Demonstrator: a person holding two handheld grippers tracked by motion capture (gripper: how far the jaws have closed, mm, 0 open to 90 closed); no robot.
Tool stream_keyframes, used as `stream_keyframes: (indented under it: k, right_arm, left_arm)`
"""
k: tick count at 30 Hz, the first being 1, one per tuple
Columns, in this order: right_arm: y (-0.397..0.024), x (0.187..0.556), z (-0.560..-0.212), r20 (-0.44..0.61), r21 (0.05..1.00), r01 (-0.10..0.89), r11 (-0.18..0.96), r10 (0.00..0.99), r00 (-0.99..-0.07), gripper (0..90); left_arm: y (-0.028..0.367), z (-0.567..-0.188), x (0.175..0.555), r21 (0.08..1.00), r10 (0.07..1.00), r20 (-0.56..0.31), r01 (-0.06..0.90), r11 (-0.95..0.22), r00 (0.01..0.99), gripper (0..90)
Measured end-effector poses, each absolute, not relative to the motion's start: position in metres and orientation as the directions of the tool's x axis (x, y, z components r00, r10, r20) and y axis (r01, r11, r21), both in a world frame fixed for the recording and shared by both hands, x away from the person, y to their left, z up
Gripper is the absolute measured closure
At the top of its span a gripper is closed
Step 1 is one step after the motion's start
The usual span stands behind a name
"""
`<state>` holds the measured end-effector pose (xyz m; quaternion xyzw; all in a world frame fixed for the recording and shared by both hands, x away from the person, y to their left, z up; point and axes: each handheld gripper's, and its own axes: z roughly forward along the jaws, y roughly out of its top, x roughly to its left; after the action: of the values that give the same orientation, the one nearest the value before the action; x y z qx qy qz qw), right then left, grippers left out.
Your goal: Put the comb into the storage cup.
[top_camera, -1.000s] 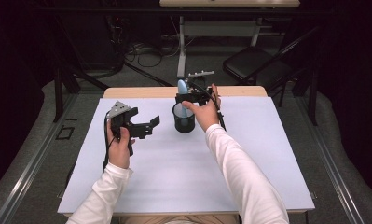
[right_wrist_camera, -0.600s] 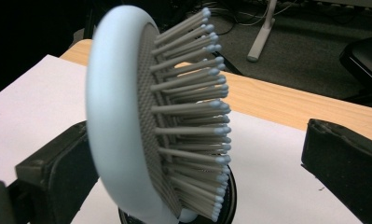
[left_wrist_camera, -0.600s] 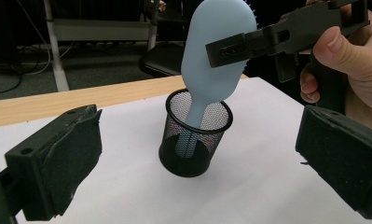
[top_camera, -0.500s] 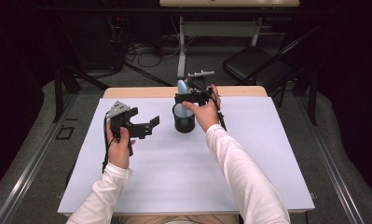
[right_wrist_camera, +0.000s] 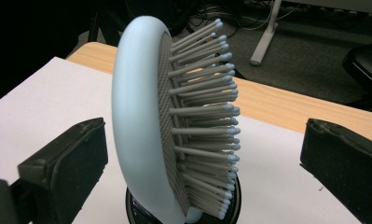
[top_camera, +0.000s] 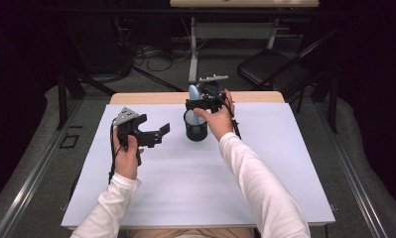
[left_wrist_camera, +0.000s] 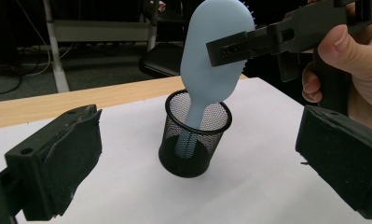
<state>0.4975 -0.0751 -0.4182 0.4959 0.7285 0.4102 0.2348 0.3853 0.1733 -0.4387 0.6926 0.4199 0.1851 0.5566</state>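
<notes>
A light blue hairbrush (top_camera: 193, 94) stands handle-down in a black mesh cup (top_camera: 196, 130) at the back middle of the white table (top_camera: 185, 188). In the right gripper view the brush head (right_wrist_camera: 146, 130) rises between the two jaws with its bristles facing right, and neither pad touches it. My right gripper (top_camera: 198, 103) is open, its jaws on either side of the brush head just above the cup. My left gripper (top_camera: 153, 128) is held left of the cup, open and holding nothing, and points at the cup (left_wrist_camera: 193, 140) and brush (left_wrist_camera: 216, 56).
A strip of wooden tabletop (top_camera: 255, 96) runs behind the white sheet. Beyond the table a black chair (top_camera: 275, 67) stands at the back right, with a desk leg (top_camera: 193, 54) and cables (top_camera: 146, 52) on the floor.
</notes>
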Motion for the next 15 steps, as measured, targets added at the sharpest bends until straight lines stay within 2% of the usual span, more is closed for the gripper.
stream_keyframes:
  k: [15]
  right_arm:
    - [-0.083, 0.487, -0.405, 0.071, 0.848, 0.503, 0.17, 0.902, -0.425, 0.5]
  left_arm:
    - [0.175, -0.428, 0.38, 0.933, 0.773, -0.193, 0.357, -0.045, 0.604, 0.4]
